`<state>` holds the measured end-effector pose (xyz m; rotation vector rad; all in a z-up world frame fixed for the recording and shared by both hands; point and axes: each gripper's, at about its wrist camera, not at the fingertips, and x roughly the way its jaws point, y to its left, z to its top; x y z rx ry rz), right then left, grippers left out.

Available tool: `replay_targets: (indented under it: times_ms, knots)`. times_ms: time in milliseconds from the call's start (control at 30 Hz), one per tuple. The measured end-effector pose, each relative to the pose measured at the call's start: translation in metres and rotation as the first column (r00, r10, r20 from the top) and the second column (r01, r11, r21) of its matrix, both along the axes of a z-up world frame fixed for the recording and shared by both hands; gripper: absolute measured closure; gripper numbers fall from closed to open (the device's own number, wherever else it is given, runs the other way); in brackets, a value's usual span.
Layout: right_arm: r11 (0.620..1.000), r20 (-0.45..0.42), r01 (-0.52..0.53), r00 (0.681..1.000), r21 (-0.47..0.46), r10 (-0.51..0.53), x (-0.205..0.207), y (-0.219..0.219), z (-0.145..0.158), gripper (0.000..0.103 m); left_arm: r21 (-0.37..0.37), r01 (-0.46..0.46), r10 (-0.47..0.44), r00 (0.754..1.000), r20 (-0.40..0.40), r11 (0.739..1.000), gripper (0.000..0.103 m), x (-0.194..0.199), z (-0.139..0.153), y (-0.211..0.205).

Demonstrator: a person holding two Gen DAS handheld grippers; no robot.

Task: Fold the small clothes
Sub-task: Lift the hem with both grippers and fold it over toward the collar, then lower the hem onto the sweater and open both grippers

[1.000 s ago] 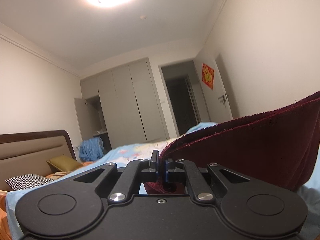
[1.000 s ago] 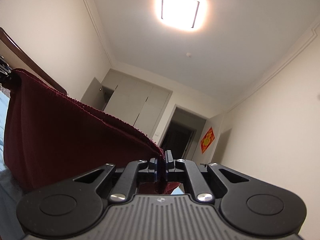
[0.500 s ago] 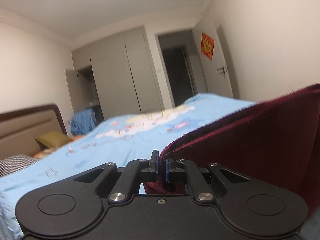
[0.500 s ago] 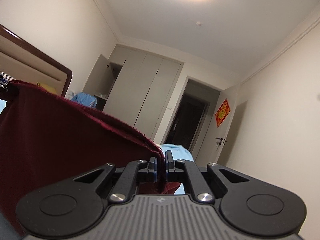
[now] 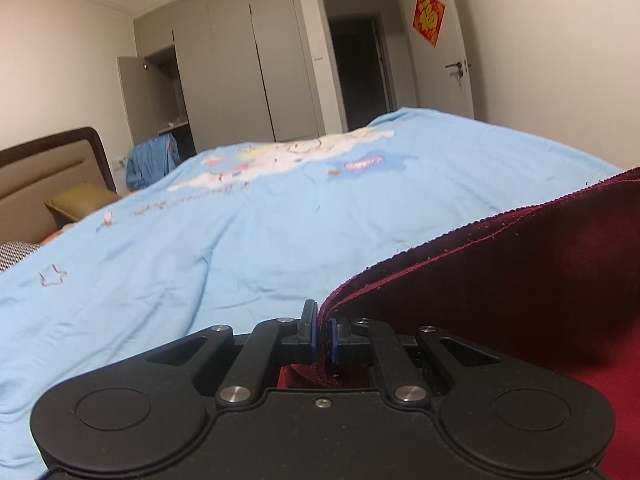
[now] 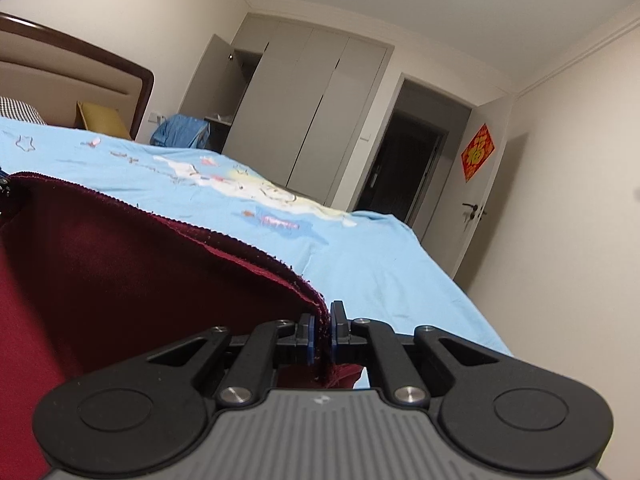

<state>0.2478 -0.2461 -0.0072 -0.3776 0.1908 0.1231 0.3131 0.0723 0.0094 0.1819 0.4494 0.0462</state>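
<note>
A dark red ribbed garment (image 5: 520,280) hangs stretched between my two grippers above the bed. My left gripper (image 5: 322,334) is shut on one corner of its hemmed edge, and the cloth runs off to the right in the left wrist view. My right gripper (image 6: 322,334) is shut on the other corner of the same dark red garment (image 6: 140,280), which spreads leftward in the right wrist view. The far end of that edge reaches the left gripper (image 6: 4,190) at the frame's left border. The lower part of the garment is hidden behind the gripper bodies.
A light blue cartoon-print bedspread (image 5: 200,248) covers the bed ahead. A brown headboard (image 6: 100,76), an olive pillow (image 6: 100,122) and a checked pillow (image 6: 18,110) lie at the left. Grey wardrobes (image 5: 240,68), a blue cloth bundle (image 5: 150,158) and a dark doorway (image 5: 360,76) stand beyond.
Both grippers have tilted downward with the garment still held: the ceiling lamp has left both views and the bedspread now fills the middle. The garment's top edge sits lower in both views.
</note>
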Motion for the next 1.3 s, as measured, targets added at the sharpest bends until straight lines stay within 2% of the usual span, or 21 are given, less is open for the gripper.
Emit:
replay_targets:
  times_ms: [267,433,467,533,567,600,633,667,700,767,833,933,1067,1133,1200,1300]
  knots:
    - [1.0,-0.071,0.023,0.997,-0.002,-0.023,0.05,0.009,-0.027,0.097,-0.017,-0.02,0.019,0.998,-0.058,1.0,0.096,0.038,-0.027,0.001]
    - [0.999,-0.113,0.034,0.993,0.003,-0.033,0.062,0.009,-0.043,0.094,-0.027,-0.025,0.023,0.996,-0.09,0.999,0.089,0.051,-0.038,0.003]
    - [0.999,-0.118,0.035,0.992,0.005,-0.034,0.064,0.009,-0.045,0.093,-0.031,-0.027,0.024,0.995,-0.095,0.999,0.087,0.052,-0.04,0.004]
    - [0.999,-0.127,0.042,0.991,0.006,-0.041,0.067,0.009,-0.047,0.081,-0.04,-0.025,0.021,0.994,-0.103,0.999,0.085,0.054,-0.042,0.006]
    - [0.999,-0.129,0.046,0.991,0.007,-0.045,0.069,0.009,-0.05,0.066,-0.045,-0.026,0.021,0.994,-0.104,0.999,0.08,0.055,-0.042,0.007]
    - [0.999,-0.129,0.052,0.99,0.01,-0.051,0.07,0.009,-0.051,0.052,-0.051,-0.028,0.023,0.994,-0.104,0.998,0.067,0.055,-0.041,0.008]
    - [0.998,-0.129,0.055,0.99,0.014,-0.052,0.069,0.009,-0.052,0.046,-0.057,-0.036,0.03,0.994,-0.102,0.998,0.055,0.055,-0.04,0.01]
    - [0.998,-0.128,0.056,0.99,0.019,-0.053,0.069,0.008,-0.053,0.038,-0.063,-0.049,0.043,0.994,-0.096,0.997,0.03,0.054,-0.039,0.011]
    - [0.998,-0.126,0.06,0.99,0.022,-0.057,0.068,0.008,-0.053,0.028,-0.069,-0.061,0.056,0.995,-0.082,0.996,0.015,0.052,-0.037,0.013]
    - [0.997,-0.116,0.071,0.991,0.034,-0.066,0.066,0.006,-0.052,0.011,-0.078,-0.082,0.078,0.996,-0.045,0.994,0.009,0.045,-0.031,0.016]
    - [0.996,-0.097,0.075,0.993,0.049,-0.07,0.062,0.004,-0.05,0.005,-0.079,-0.094,0.093,0.995,-0.024,0.992,0.003,0.039,-0.025,0.018]
    - [0.996,-0.068,0.061,0.996,0.058,-0.057,0.053,0.003,-0.039,0.0,-0.075,-0.106,0.107,0.994,0.015,0.992,0.001,0.027,-0.017,0.018]
    - [0.997,-0.055,-0.051,0.997,0.062,0.054,0.037,0.008,-0.026,0.0,-0.082,-0.028,0.032,0.998,0.057,0.996,0.001,0.012,-0.008,0.011]
    - [0.982,-0.11,-0.166,0.978,0.084,0.175,0.037,0.012,-0.022,0.0,-0.088,0.037,-0.031,0.998,0.061,0.995,0.001,0.01,-0.007,0.004]
    - [0.958,-0.177,-0.269,0.943,0.097,0.282,0.042,0.019,-0.022,0.0,-0.102,0.103,-0.1,0.994,0.042,0.989,0.001,0.013,-0.009,-0.003]
    - [0.942,-0.256,-0.331,0.907,0.064,0.336,0.055,0.032,-0.03,0.0,-0.165,0.222,-0.223,0.975,0.017,0.961,0.001,0.024,-0.017,-0.01]
